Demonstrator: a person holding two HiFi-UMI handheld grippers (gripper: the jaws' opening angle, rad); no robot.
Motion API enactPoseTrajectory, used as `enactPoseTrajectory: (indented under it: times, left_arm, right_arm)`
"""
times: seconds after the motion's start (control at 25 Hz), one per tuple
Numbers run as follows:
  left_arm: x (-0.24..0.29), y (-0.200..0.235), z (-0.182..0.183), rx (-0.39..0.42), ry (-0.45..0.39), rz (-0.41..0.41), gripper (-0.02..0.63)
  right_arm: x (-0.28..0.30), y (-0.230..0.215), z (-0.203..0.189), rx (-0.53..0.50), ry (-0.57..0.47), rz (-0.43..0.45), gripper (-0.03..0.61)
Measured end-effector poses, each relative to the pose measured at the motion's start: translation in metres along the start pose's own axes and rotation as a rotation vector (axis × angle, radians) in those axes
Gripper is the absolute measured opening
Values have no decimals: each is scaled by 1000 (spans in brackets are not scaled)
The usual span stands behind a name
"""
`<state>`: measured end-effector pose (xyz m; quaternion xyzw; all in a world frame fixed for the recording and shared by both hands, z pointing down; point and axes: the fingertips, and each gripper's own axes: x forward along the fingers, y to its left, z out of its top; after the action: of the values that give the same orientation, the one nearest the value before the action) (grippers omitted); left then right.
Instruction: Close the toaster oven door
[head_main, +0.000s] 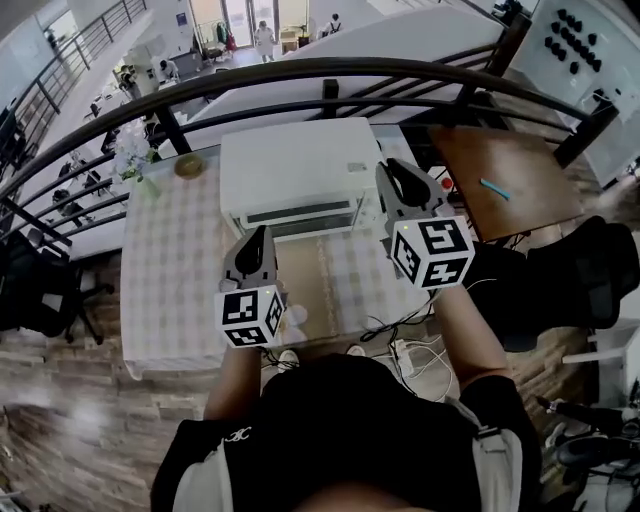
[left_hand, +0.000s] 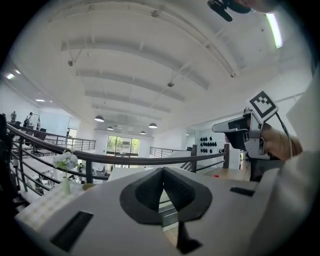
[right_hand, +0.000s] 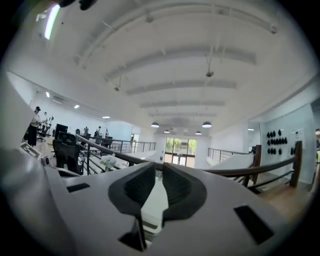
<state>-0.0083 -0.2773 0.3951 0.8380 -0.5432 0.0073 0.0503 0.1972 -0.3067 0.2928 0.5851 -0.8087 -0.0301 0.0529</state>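
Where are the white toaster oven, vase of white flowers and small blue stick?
White toaster oven (head_main: 298, 165): head view, top panel.
Vase of white flowers (head_main: 133, 151): head view, blossoms.
Small blue stick (head_main: 495, 189): head view, middle.

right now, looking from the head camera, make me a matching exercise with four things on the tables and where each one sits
Things:
1. toaster oven
2. flower vase
3. blue pen
4. round dish

Places:
A. on the brown table at the right
B. far left corner of the checked table
C. middle of the checked table's far side
D. between the flower vase and the toaster oven

Pairs: 1-C, 2-B, 3-A, 4-D
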Motion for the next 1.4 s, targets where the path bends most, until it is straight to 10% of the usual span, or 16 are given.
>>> enactPoseTrajectory:
  times: [0.44, 1.4]
  left_arm:
    - [18, -49, 9, 41, -8, -102, 14]
    - [9, -45, 5, 61, -2, -58, 14]
  right_arm:
    - [-61, 8, -59, -72, -201, -179, -8]
    - [-55, 26, -75, -12, -170, -56, -8]
